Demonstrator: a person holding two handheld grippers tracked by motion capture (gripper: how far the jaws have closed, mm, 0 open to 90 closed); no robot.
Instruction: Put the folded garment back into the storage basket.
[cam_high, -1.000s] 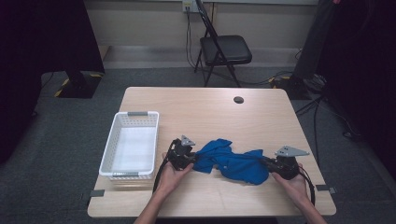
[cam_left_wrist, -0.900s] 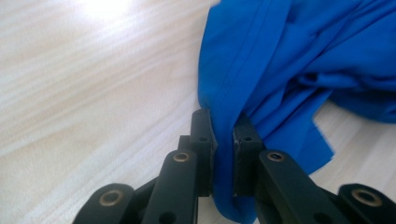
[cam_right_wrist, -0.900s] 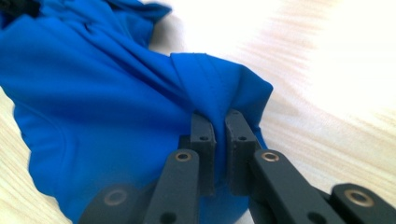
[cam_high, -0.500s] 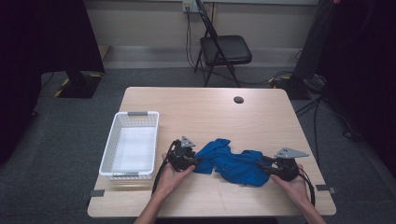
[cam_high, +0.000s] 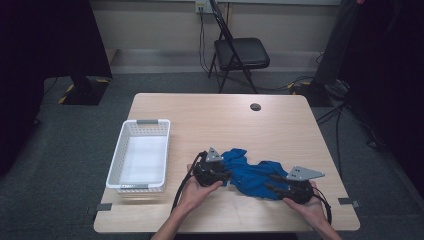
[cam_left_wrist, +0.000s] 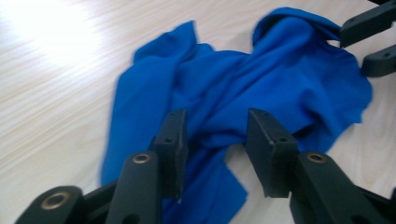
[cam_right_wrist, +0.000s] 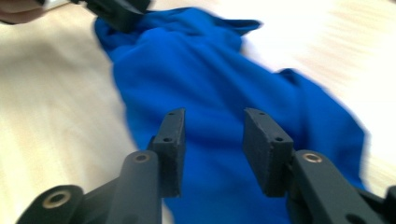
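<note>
A crumpled blue cloth (cam_high: 252, 175) lies on the wooden table (cam_high: 225, 120) near its front edge. My left gripper (cam_high: 225, 176) sits at the cloth's left end and my right gripper (cam_high: 272, 187) at its right end. In the left gripper view the jaws (cam_left_wrist: 217, 140) stand open over the cloth (cam_left_wrist: 224, 88), having just opened; the pads press on nothing. In the right gripper view the jaws (cam_right_wrist: 212, 140) are open above the cloth (cam_right_wrist: 219, 79), after opening and then closing slightly. Each gripper view shows the other gripper's jaws at the far end of the cloth.
An empty white basket (cam_high: 145, 121) stands at the table's left. A small black round object (cam_high: 255, 106) lies near the far edge. A black folding chair (cam_high: 240, 52) stands behind the table. Bare tabletop stretches beyond the cloth.
Both grippers went from shut on the cloth's ends to open. The hands shifted slightly toward each other, and the cloth now lies slack and more bunched.
</note>
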